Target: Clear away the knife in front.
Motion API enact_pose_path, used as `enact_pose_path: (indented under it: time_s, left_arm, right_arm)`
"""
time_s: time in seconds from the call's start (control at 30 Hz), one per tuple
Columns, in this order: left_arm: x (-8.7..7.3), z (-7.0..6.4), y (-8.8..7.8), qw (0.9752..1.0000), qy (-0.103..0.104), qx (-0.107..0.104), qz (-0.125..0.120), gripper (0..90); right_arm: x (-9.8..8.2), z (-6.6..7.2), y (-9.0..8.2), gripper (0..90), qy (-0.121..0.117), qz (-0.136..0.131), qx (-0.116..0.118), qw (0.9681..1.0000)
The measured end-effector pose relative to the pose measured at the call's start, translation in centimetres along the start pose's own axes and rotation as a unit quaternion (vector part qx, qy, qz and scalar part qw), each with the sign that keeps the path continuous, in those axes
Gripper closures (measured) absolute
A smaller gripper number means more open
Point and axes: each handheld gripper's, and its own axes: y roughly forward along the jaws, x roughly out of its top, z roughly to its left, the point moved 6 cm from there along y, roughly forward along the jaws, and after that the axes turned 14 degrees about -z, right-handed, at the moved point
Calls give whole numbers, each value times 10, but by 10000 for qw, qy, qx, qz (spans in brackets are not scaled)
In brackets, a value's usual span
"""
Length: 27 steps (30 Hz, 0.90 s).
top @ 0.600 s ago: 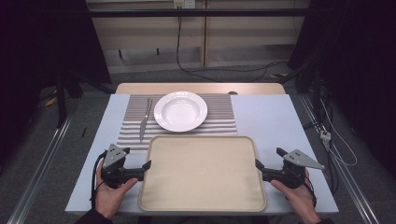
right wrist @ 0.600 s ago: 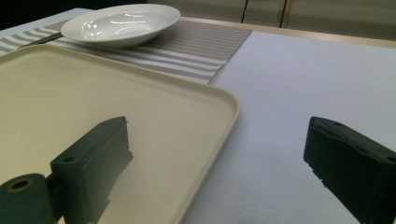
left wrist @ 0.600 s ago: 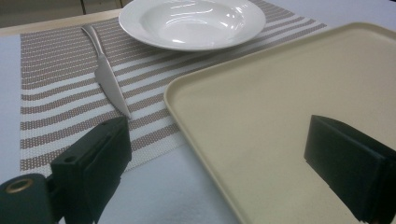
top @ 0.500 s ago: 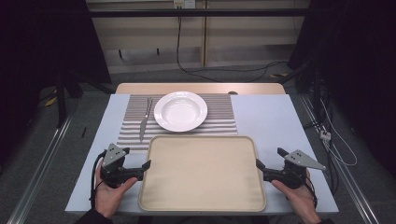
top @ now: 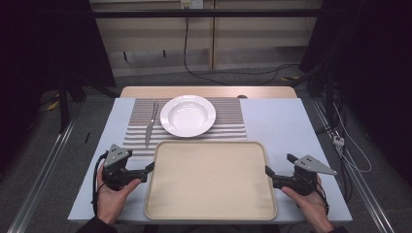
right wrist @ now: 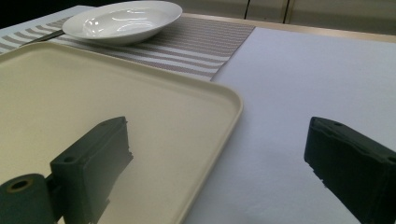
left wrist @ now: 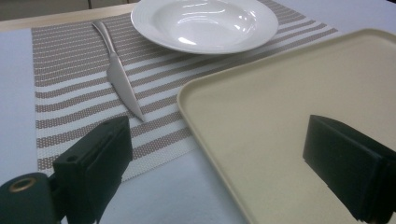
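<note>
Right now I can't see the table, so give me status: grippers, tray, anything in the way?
Left gripper and right gripper open, straddling tray edges. Tray flat, empty. Plate and knife on placemat beyond.

I can read no text, label, brand or number anywhere from here. The tray [top: 210, 184], plate [top: 188, 115] and knife [top: 150, 128] carry no markings I can make out.
</note>
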Motion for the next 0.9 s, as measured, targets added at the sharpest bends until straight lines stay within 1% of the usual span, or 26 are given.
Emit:
enact_pose_path:
  time_s: [0.17, 0.33, 0.37, 0.43, 0.6, 0.63, 0.67, 0.7, 0.73, 0.77, 0.8, 0.83, 0.9]
  left_arm:
    - [2, -1, 1, 10000, 0, -61, 47, 80]
    - [8, 2, 5, 9999, 20, -119, 85, 82]
    - [8, 3, 7, 9998, 43, -150, 113, 92]
    - [9, 4, 10, 9997, 142, -139, 160, 100]
    - [14, 8, 21, 9992, 220, -181, 278, 98]
    - [17, 12, 24, 9993, 200, -105, 294, 99]
    - [17, 12, 24, 9993, 200, -105, 294, 103]
    - [18, 15, 25, 9992, 184, -70, 358, 113]
    - [19, 18, 27, 9990, 159, -12, 422, 105]
    - [20, 21, 29, 9990, 126, -28, 422, 103]
    - [22, 23, 30, 9993, 62, -18, 379, 103]
    - [26, 28, 33, 9992, 25, 5, 393, 99]
    - [28, 29, 35, 9993, -5, -13, 374, 79]
  right_arm:
    - [0, 1, 1, 65, 15, 25, 19, 10000]
    - [-1, 1, 2, 65, 34, 62, 34, 10000]
    - [-1, 1, 2, 65, 34, 66, 39, 10000]
    - [-1, 2, 2, 65, 32, 75, 43, 10000]
    - [-1, 2, 2, 67, 15, 83, 75, 9999]
    - [-1, 3, 2, 67, 21, 87, 78, 9999]
    - [-1, 2, 3, 67, 4, 74, 81, 9999]
    - [-1, 3, 3, 67, 9, 81, 79, 9999]
    - [-1, 3, 3, 67, 4, 86, 69, 9999]
    - [0, 3, 3, 67, -2, 89, 73, 9999]
    - [0, 3, 3, 67, -2, 89, 73, 9999]
    - [0, 4, 3, 67, -15, 100, 85, 9999]
    - [-1, 4, 4, 67, -26, 109, 87, 9999]
